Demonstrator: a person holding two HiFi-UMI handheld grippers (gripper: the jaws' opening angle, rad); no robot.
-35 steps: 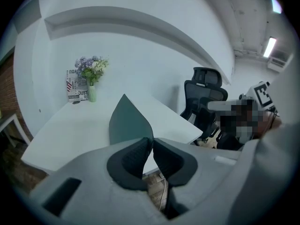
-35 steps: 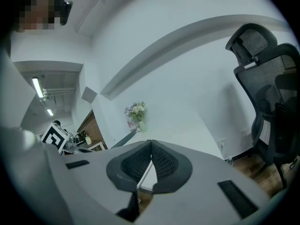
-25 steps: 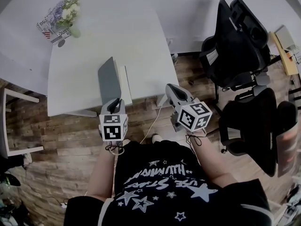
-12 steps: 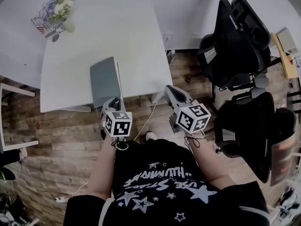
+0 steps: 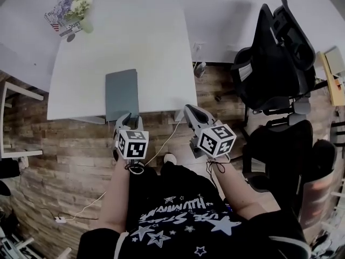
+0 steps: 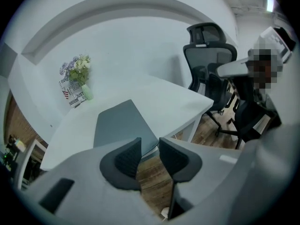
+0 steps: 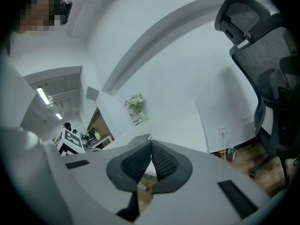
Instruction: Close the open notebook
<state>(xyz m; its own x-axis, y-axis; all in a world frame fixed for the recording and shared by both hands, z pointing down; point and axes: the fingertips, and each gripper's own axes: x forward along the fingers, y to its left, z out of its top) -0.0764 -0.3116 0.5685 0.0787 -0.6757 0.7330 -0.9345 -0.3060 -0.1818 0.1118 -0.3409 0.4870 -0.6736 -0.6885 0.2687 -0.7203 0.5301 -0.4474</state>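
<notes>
At the near edge of the smooth white tabletop [image 5: 145, 47], head view: thin rectangular notebook [image 5: 122, 93], matte grey cover, lying closed flat.
Left gripper view: left tool [image 6: 150, 143], ribbed dark pads [image 6: 127, 158], opening to a modest gap, pinching nothing, notebook just beyond.
Right gripper view: right tool [image 7: 151, 146], same ribbed pads pressed together, empty.

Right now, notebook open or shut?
Shut. The notebook lies flat on the table, grey cover up, no pages showing.
</notes>
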